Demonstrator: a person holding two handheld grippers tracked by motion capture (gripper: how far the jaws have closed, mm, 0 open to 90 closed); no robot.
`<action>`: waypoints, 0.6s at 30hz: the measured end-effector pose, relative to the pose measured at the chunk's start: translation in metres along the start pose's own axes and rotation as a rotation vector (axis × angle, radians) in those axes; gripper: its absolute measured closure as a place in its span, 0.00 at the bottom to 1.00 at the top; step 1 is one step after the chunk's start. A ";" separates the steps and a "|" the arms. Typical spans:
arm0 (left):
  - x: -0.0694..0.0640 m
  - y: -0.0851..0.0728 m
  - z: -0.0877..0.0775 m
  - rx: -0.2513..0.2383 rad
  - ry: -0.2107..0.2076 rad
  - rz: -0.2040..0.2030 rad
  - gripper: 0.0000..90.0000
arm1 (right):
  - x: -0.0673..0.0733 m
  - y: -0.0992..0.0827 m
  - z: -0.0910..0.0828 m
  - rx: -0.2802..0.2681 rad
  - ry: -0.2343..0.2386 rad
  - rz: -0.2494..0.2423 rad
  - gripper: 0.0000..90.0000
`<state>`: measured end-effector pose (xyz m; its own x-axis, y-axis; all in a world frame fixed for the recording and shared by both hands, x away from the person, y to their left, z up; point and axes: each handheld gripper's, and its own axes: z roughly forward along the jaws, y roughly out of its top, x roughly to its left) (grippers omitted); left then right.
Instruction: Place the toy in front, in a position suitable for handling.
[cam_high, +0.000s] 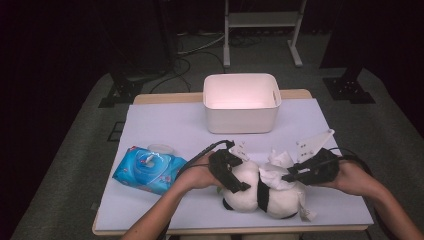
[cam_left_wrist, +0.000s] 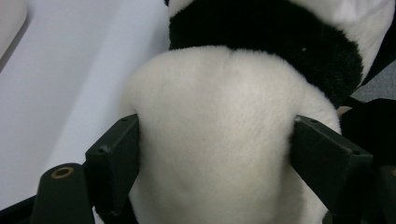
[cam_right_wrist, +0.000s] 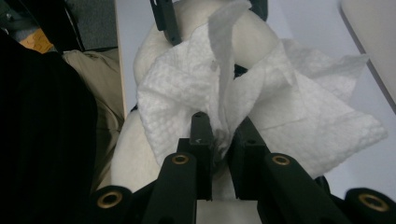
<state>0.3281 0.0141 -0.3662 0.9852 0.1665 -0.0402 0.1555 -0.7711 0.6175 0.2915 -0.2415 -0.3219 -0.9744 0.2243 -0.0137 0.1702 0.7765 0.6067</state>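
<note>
White bin (cam_high: 241, 118) empty. Left gripper (cam_left_wrist: 215, 154) clamps plush panda (cam_left_wrist: 219, 140); right gripper (cam_right_wrist: 223, 135) pinches wipe (cam_right_wrist: 261, 93).

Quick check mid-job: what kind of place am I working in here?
Likely a recording lab, not a home: a white-covered table in a dark room, cables on the floor, a metal stand behind, staged props like the bin.

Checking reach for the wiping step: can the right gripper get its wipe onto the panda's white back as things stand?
Probably yes. The right gripper is shut on the wipe, which already drapes over the plush panda. The left gripper clamps the panda's other end, clear of that path.
</note>
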 end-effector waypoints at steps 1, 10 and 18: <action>0.000 0.000 0.000 -0.001 0.000 -0.001 0.23 | 0.000 0.003 0.003 0.005 0.003 -0.008 0.89; 0.004 -0.005 -0.002 -0.027 -0.016 -0.011 0.20 | 0.002 0.014 0.021 0.011 0.025 -0.024 0.89; 0.005 -0.014 -0.011 -0.064 -0.006 -0.020 0.18 | -0.002 -0.004 0.007 -0.016 0.000 0.023 0.89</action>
<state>0.3300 0.0326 -0.3668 0.9823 0.1779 -0.0579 0.1708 -0.7270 0.6651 0.2937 -0.2414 -0.3297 -0.9702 0.2424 0.0001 0.1903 0.7616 0.6195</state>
